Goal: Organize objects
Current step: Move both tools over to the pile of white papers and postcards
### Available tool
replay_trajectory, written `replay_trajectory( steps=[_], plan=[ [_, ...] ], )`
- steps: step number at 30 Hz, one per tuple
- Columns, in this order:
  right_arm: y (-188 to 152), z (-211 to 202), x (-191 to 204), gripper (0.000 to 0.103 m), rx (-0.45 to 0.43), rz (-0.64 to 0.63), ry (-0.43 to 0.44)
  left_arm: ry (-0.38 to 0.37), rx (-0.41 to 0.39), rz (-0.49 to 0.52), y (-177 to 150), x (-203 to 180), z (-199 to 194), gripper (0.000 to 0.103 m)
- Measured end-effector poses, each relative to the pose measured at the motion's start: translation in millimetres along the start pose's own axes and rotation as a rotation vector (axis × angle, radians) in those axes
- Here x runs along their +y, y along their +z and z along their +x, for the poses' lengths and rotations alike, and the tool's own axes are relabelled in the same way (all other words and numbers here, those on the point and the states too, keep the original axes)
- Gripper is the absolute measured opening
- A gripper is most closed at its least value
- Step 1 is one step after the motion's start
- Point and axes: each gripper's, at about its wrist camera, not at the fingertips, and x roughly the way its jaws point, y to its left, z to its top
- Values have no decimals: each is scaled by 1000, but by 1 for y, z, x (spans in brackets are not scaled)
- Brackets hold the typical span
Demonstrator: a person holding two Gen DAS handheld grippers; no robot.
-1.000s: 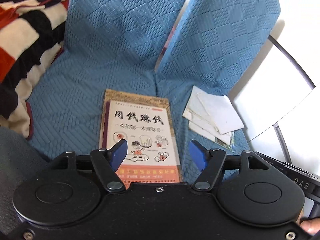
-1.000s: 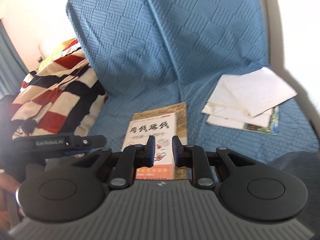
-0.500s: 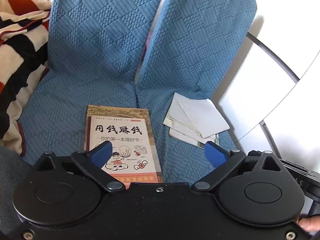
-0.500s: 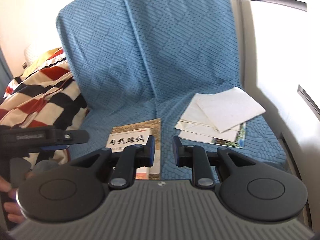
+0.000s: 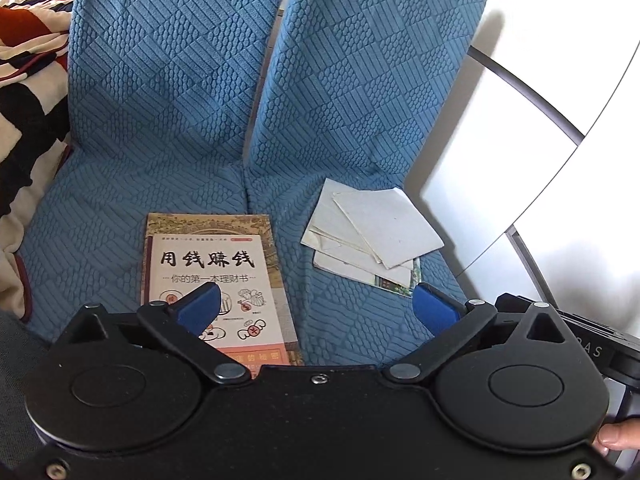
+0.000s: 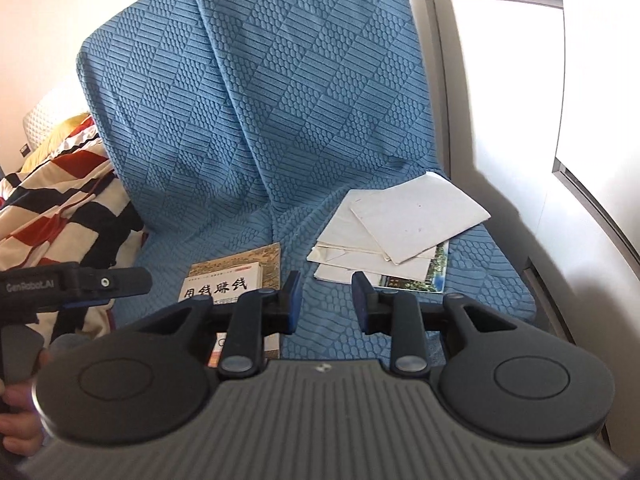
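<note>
Left wrist: my left gripper (image 5: 316, 308) gapes wide, just opened, holding nothing. Book (image 5: 216, 276) lies flat on blue seat (image 5: 100, 208); papers (image 5: 372, 236) piled loose beside it, apart. Nothing looks sorted yet.

Right wrist: right gripper (image 6: 325, 300) narrow, jaws just opening, empty, over seat between book (image 6: 236, 276) and papers (image 6: 400, 232). Striped blanket (image 6: 60, 200) left, white wall (image 6: 520, 120) right.
</note>
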Motion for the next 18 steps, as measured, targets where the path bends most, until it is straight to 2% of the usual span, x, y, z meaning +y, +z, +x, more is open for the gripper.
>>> replay_trajectory(
  steps=[7, 10, 13, 15, 16, 18],
  plan=[
    [-3, 0, -13, 31, 4, 27, -28, -11, 15, 24, 0, -11, 6, 102],
    [-2, -2, -17, 36, -3, 37, -34, 11, 10, 8, 2, -9, 9, 102],
    [-3, -8, -24, 37, -15, 47, -31, -8, -6, 25, 4, -16, 9, 102],
    [-3, -9, -30, 41, -19, 50, -44, -10, -10, 45, 5, -25, 11, 102],
    [-4, -9, -34, 47, -22, 51, -51, -12, -8, 49, 5, -29, 13, 102],
    [-3, -9, -42, 65, -30, 62, -61, -21, -9, 58, 7, -37, 18, 102]
  ],
)
